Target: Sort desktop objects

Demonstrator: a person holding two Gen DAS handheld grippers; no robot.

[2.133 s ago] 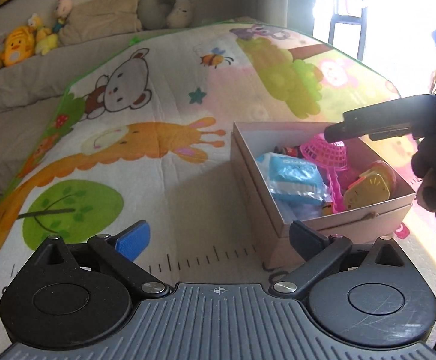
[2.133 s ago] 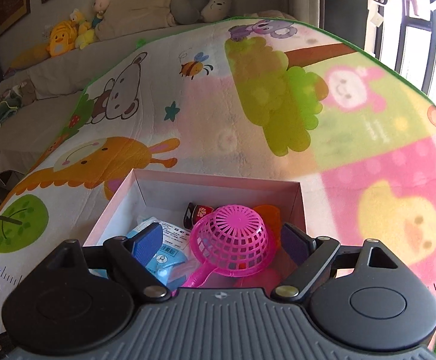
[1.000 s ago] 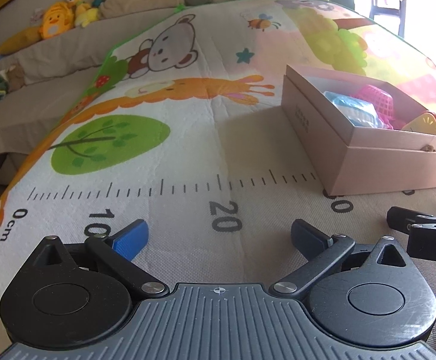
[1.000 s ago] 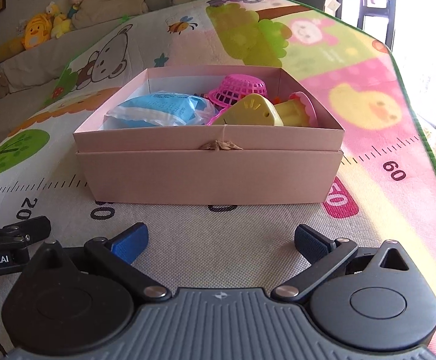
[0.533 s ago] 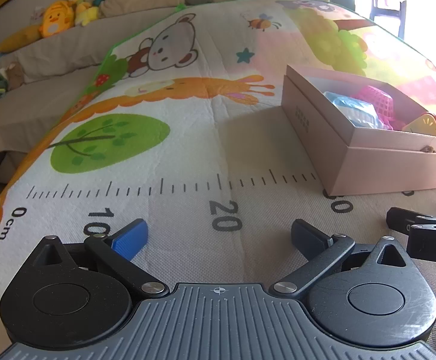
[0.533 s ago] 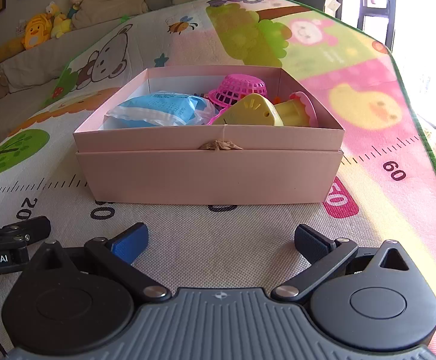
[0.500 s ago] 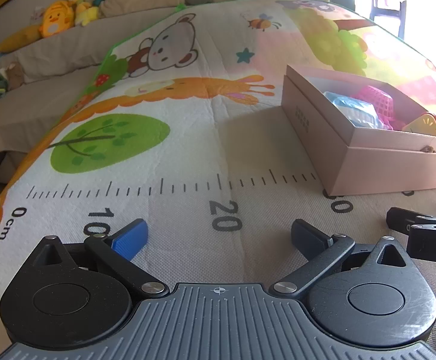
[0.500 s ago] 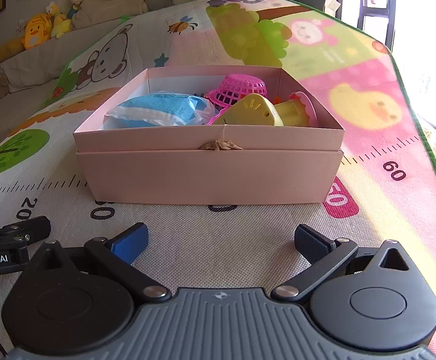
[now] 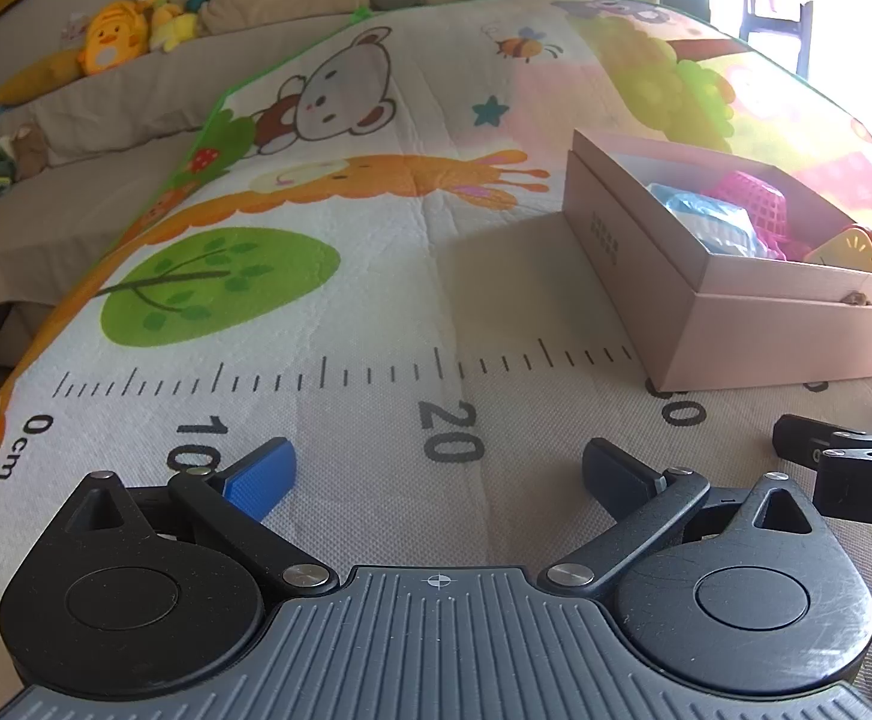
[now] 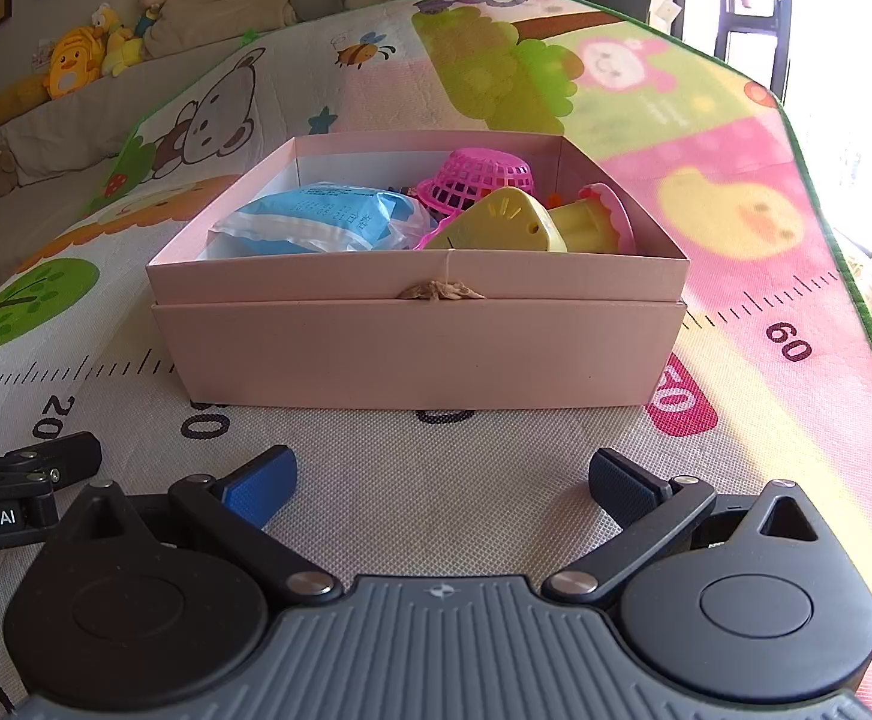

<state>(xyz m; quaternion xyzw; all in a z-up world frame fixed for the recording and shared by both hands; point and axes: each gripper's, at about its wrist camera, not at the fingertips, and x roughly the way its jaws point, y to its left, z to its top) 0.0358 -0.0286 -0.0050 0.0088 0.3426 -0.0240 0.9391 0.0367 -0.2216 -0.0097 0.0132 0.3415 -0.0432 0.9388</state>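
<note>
While the left gripper [image 9: 439, 474] sits low over the cartoon play mat [image 9: 340, 324], its two fingers are spread wide with nothing between them, the blue pad [image 9: 259, 480] on one side and the dark pad [image 9: 616, 477] on the other, both just above the printed ruler near the number 20. Ahead and to the right in this left wrist view stands the pink cardboard box [image 9: 754, 333], resting on the mat with its lid off; over its rim show a blue plastic packet [image 9: 706, 219], a pink mesh basket [image 9: 757, 198] and a yellow toy [image 9: 850, 246]. At the right edge, black parts of the right gripper [image 9: 844, 462] lie close to the mat, just beside the left one. Beyond the mat, a grey sofa [image 9: 94, 144] carries a row of plush toys [image 9: 115, 42]. From the right wrist view, the right gripper [image 10: 442, 480] also hovers low over the mat, its fingers wide apart and empty, facing the long side of the pink cardboard box [image 10: 418, 354] squarely. Inside the box lie the blue plastic packet [image 10: 322, 219] to the left, the pink mesh basket [image 10: 478, 177] behind, the yellow toy [image 10: 499, 228] against the near wall, and a pale yellow piece with a pink rim [image 10: 598, 216] to the right. A small knotted tie [image 10: 441, 291] sits at the middle of the near rim. Part of the left gripper [image 10: 28, 480] shows at the left edge, near the mat.
</note>
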